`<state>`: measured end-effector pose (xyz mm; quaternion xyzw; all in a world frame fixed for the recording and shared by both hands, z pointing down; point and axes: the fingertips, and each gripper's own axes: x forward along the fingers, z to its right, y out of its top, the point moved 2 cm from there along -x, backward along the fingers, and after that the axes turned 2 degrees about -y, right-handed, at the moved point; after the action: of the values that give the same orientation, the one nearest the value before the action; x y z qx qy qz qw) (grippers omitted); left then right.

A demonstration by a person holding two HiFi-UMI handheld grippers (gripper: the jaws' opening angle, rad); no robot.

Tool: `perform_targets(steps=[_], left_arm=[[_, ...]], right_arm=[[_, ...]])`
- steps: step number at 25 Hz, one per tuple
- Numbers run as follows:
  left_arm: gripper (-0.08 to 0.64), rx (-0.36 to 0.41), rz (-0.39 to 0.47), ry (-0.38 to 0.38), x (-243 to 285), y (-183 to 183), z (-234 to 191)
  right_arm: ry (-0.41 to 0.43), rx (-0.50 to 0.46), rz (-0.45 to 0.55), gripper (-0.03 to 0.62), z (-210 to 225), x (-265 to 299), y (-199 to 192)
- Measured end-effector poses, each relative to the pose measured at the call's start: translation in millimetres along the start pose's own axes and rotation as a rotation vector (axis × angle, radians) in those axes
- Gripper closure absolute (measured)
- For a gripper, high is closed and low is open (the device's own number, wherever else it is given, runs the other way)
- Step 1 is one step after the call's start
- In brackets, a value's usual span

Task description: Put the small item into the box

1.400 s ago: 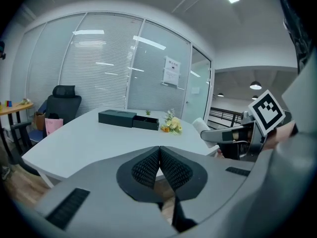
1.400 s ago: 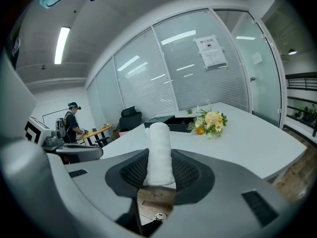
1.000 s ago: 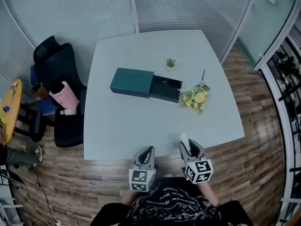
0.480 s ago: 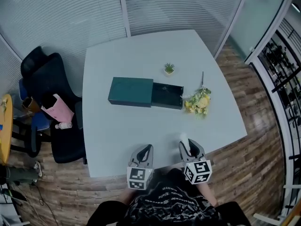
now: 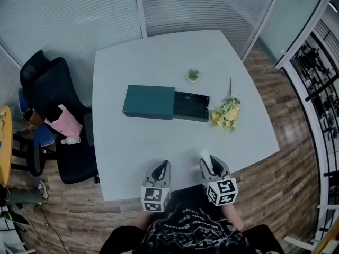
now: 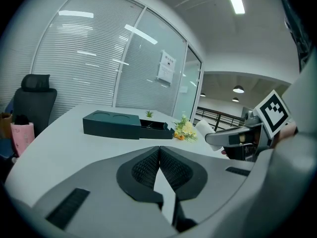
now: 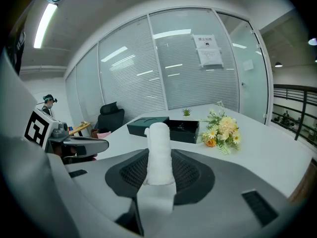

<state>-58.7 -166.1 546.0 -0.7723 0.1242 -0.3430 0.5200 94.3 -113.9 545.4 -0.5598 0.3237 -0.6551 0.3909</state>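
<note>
I'm pinching the white roll (image 7: 159, 148) between the right gripper (image 7: 159, 155) fingers (image 7: 193, 175). It is standing upright between the pads, its rounded top poking out past the tips and its lower end sinking out of sight between them. The left gripper (image 6: 159, 150) fingers (image 6: 143, 170) are pressing together with nothing between them. I'm holding both grippers side by side over the near edge of the tabletop (image 5: 159, 62), so the roll is sitting well short of the dark green box (image 5: 149, 102) at the middle.

The box's drawer (image 5: 190, 106) is sticking out to the right, open, but its inside is showing too dark for me to make out any contents. A yellow-and-white bouquet (image 5: 226, 114) is lying just beside the drawer's end, and a small potted plant (image 5: 193, 75) is standing just behind it.

A paper notice (image 7: 208, 50) is hanging on the glass wall, though its print is coming through too small for me to read. Only the square-patterned marker cube (image 5: 221, 190) is showing clear markings.
</note>
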Motion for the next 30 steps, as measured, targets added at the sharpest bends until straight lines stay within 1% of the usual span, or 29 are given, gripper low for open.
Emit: perform_targets(steps=[5, 15, 18, 23, 26, 30], left_arm=[[0.540, -0.021, 0.001, 0.024, 0, 3, -3], [0.541, -0.062, 0.028, 0.094, 3, 9, -6], [0.540, -0.073, 0.036, 0.125, 2, 10, -10], [0.541, -0.076, 0.028, 0.154, 2, 8, -9], [0.541, -0.079, 0.021, 0.179, 0, 6, -7], [0.540, -0.085, 0.015, 0.225, -8, 4, -9]], right_arm=[[0.009, -0.026, 0.010, 0.451, 4, 3, 16], [0.035, -0.171, 0.079, 0.451, 27, 31, 90], [0.042, -0.193, 0.072, 0.451, 33, 47, 106], [0.077, -0.233, 0.058, 0.451, 40, 78, 127], [0.114, -0.259, 0.040, 0.450, 44, 99, 138], [0.175, -0.335, -0.005, 0.449, 43, 126, 150]])
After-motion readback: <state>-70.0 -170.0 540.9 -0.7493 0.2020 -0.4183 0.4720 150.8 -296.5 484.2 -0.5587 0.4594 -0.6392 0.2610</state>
